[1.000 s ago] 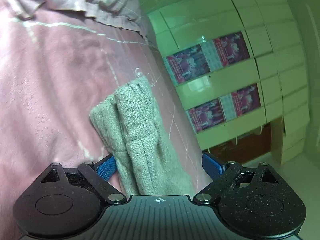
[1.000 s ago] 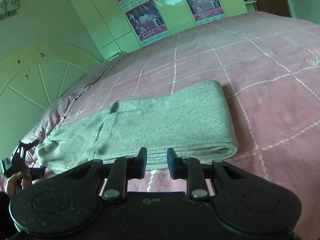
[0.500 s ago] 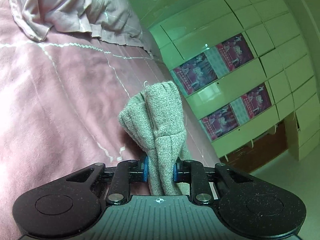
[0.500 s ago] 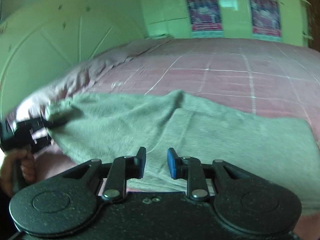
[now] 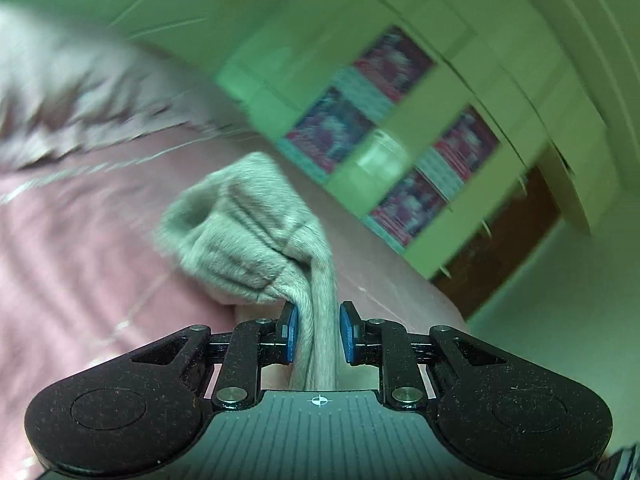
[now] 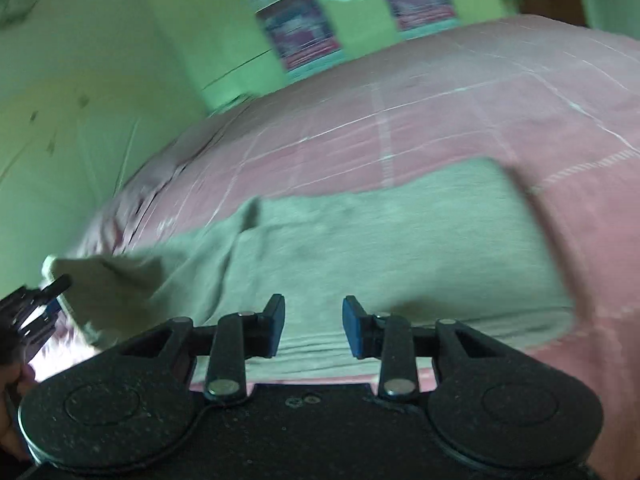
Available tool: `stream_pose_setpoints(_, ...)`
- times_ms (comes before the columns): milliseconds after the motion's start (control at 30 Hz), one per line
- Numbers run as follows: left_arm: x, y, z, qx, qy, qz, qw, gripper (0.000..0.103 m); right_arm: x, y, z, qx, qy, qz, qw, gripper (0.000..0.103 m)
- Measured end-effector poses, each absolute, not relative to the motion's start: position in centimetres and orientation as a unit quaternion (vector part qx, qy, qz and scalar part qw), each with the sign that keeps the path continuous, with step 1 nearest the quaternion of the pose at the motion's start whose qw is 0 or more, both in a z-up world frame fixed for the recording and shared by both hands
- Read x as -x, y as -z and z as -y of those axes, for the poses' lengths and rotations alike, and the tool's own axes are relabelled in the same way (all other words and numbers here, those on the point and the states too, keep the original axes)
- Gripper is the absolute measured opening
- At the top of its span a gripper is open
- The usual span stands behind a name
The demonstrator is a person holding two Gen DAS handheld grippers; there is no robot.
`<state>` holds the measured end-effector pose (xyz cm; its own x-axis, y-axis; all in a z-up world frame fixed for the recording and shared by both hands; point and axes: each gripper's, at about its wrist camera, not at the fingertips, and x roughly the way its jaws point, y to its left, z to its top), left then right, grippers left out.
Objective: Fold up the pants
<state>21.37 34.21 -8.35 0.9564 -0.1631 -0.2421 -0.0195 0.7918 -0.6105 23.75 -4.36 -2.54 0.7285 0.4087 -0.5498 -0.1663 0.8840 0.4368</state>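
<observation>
left gripper (image 5: 316,334) is clamped tight on the pants (image 5: 248,236), right gripper (image 6: 314,330) has its fingers (image 6: 274,330) opening, nothing pinched.

The pants (image 6: 400,256) are grey-green knit, folded lengthwise into a long flat band lying across the pink checked bed (image 6: 520,92) — several layers show along the near edge. The right end is squared off and flat on the cover. The left end, with its ribbed cuff (image 5: 236,236), is raised clear of the cover, bunched into a narrow rope of cloth pinched between the blue pads of the left hand-held gripper (image 5: 316,332) — the cuff flops beyond the pads.
</observation>
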Motion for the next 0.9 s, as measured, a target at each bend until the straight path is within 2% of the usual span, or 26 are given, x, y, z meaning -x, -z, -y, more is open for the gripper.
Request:
stream_pose_setpoints(167, -24.6, 3.6, -25.9, 0.226, 0.097, -0.159, 0.956, 0.022, -22.8, 2.9, 10.5, -0.268, -0.138, -0.312, 0.901, 0.025)
stream_pose_setpoints(333, -27.4, 1.5, -15.3, 0.16, 0.175, -0.188, 0.953, 0.022, -20.9, 2.9, 16.3, -0.307, -0.113, -0.284, 0.901, 0.026)
stream_pose_setpoints(400, -28.0, 1.7, -10.0, 0.117, 0.223, -0.21, 0.945, 0.022, -20.1, 3.1, 18.8, -0.319, -0.1, -0.276, 0.901, 0.029)
stream_pose_setpoints(500, -29.3, 4.2, -1.4, 0.034, 0.317, -0.315, 0.894, 0.023, -19.6, 3.9, 22.3, -0.346, -0.069, -0.272, 0.895, 0.034)
stream_pose_setpoints(567, -28.3, 6.0, 2.6, -0.042, 0.341, -0.35, 0.872, 0.023, -19.5, 4.6, 23.8, -0.364, -0.056, -0.273, 0.889, 0.034)
stream_pose_setpoints(600, -27.3, 6.3, 3.3, -0.054, 0.33, -0.35, 0.875, 0.023, -19.4, 4.7, 24.2, -0.367, -0.055, -0.27, 0.888, 0.035)
stream_pose_setpoints(700, -24.6, 6.2, 0.9, 0.001, 0.326, -0.338, 0.883, 0.023, -19.8, 5.2, 24.3, -0.371, -0.068, -0.266, 0.887, 0.038)
stream_pose_setpoints(900, -18.9, 6.7, -9.8, 0.08, 0.23, -0.307, 0.92, 0.023, -21.1, 6.0, 22.0, -0.378, -0.114, -0.275, 0.877, 0.041)
